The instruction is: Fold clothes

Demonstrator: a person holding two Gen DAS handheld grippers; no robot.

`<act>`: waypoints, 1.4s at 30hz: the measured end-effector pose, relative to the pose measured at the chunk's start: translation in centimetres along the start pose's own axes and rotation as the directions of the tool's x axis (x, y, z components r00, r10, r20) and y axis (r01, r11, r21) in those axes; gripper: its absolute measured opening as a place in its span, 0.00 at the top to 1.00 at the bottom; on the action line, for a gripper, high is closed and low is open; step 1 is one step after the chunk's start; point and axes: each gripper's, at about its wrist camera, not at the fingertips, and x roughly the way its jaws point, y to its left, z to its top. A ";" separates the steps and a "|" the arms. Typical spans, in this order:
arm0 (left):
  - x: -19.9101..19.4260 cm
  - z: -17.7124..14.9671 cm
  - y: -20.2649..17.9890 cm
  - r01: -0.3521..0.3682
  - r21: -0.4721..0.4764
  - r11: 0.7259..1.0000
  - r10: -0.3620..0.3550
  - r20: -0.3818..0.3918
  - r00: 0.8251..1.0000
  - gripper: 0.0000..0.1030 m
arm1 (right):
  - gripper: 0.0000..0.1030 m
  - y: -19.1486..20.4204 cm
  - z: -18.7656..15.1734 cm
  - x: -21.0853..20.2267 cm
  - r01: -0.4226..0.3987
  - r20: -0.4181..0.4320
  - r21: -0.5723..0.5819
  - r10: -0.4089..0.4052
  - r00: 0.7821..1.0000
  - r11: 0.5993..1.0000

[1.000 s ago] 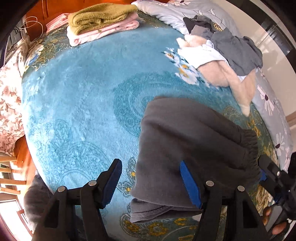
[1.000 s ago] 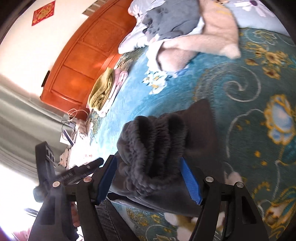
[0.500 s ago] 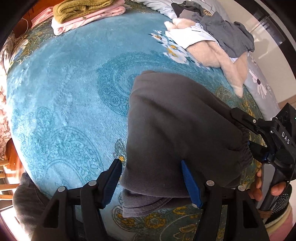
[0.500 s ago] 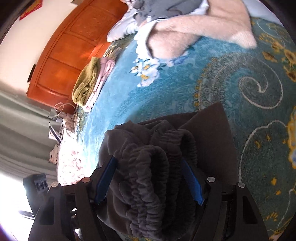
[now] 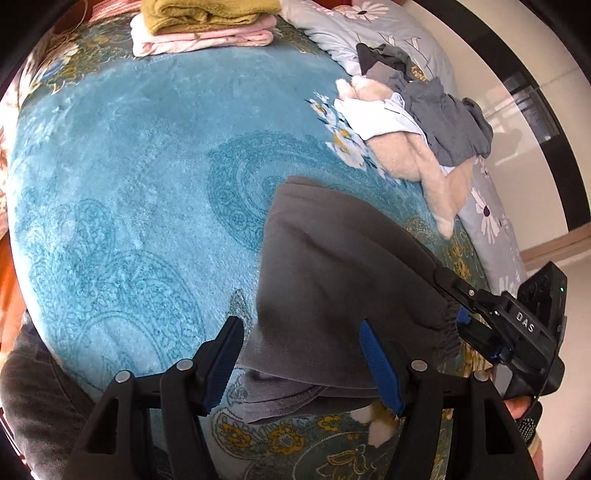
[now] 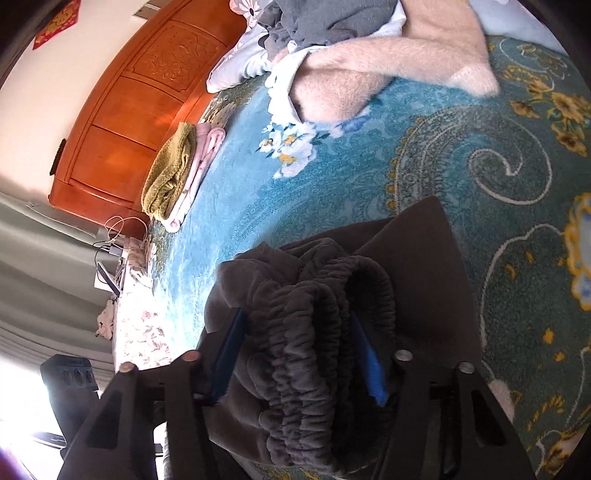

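Observation:
Dark grey trousers [image 5: 332, 280] lie folded over on the teal blanket [image 5: 129, 184]. My left gripper [image 5: 301, 363] is open at their near edge, with the fabric's left border lying loose between its blue pads. My right gripper [image 6: 297, 356] is shut on the bunched elastic waistband [image 6: 303, 325] of the grey trousers [image 6: 417, 266]. In the left wrist view the right gripper [image 5: 461, 314] comes in from the right and pinches the waistband corner, a hand [image 5: 521, 402] holding its handle.
A folded olive and pink stack [image 5: 207, 22] sits at the far side of the bed, near the wooden headboard [image 6: 140, 110]. A heap of unfolded cream, white and grey clothes [image 5: 417, 122] lies at the far right on a floral quilt [image 5: 491, 221].
The right gripper's fingers have drawn in on the gathered waistband. The left gripper stays open and has shifted slightly left along the near edge. The trousers sit further right in the left wrist view.

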 end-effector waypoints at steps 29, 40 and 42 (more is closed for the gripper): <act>1.1 -1.0 -3.3 0.068 0.086 0.994 -0.059 -0.104 0.993 0.33 | 0.79 -7.4 -0.8 -4.7 -0.032 0.073 0.183 0.018 0.997 0.983; 0.3 -0.2 -7.8 0.036 0.279 0.960 -0.024 -0.046 0.999 0.32 | 0.74 -5.2 0.4 -8.8 0.066 0.097 0.096 -0.076 0.992 0.993; 0.8 -0.6 -9.1 0.049 0.328 0.943 -0.029 -0.065 0.997 0.32 | 0.74 -3.9 0.2 -9.4 0.084 0.099 0.044 -0.088 0.991 0.996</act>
